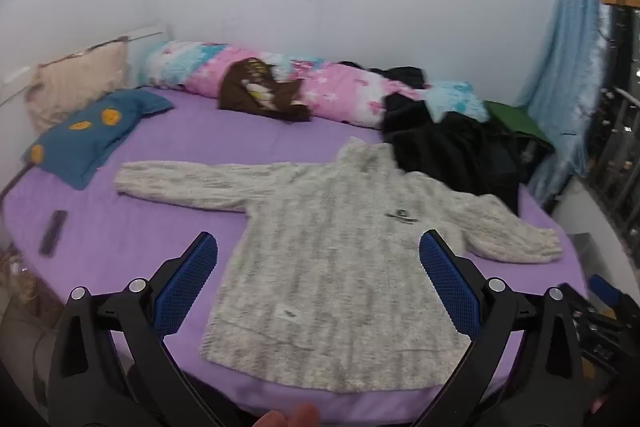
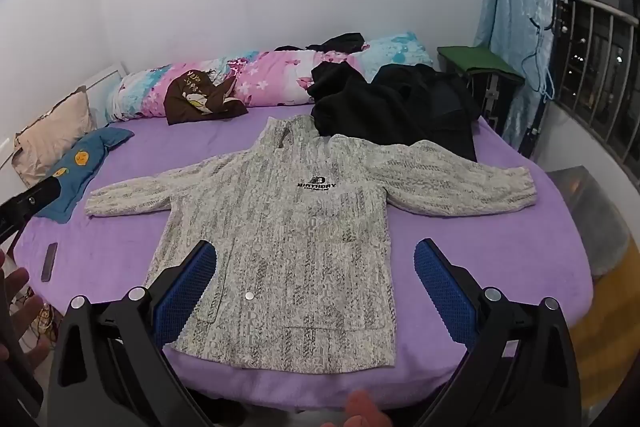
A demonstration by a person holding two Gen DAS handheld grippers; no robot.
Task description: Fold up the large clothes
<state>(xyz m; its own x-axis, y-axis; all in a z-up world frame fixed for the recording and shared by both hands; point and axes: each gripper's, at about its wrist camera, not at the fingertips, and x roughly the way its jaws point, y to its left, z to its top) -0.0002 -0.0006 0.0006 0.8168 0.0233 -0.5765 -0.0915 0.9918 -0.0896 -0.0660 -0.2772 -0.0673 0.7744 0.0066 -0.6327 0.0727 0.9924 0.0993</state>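
Observation:
A grey-white fleece jacket (image 1: 332, 251) lies flat, front up, on the purple bed (image 1: 132, 243), sleeves spread left and right, collar toward the far wall. It also shows in the right wrist view (image 2: 288, 239), with a black logo on the chest. My left gripper (image 1: 318, 283) is open and empty, held above the jacket's hem near the bed's front edge. My right gripper (image 2: 316, 287) is open and empty, also above the hem. Blue pads (image 2: 188, 295) line the fingers.
A black clothes pile (image 2: 400, 107) lies behind the jacket's right shoulder. A brown garment (image 2: 196, 99) rests against a pink-blue rolled quilt (image 2: 260, 75). A blue pillow (image 2: 80, 171), beige pillow (image 2: 48, 135) and dark remote (image 2: 50, 261) lie at left. Curtain and window bars stand at right.

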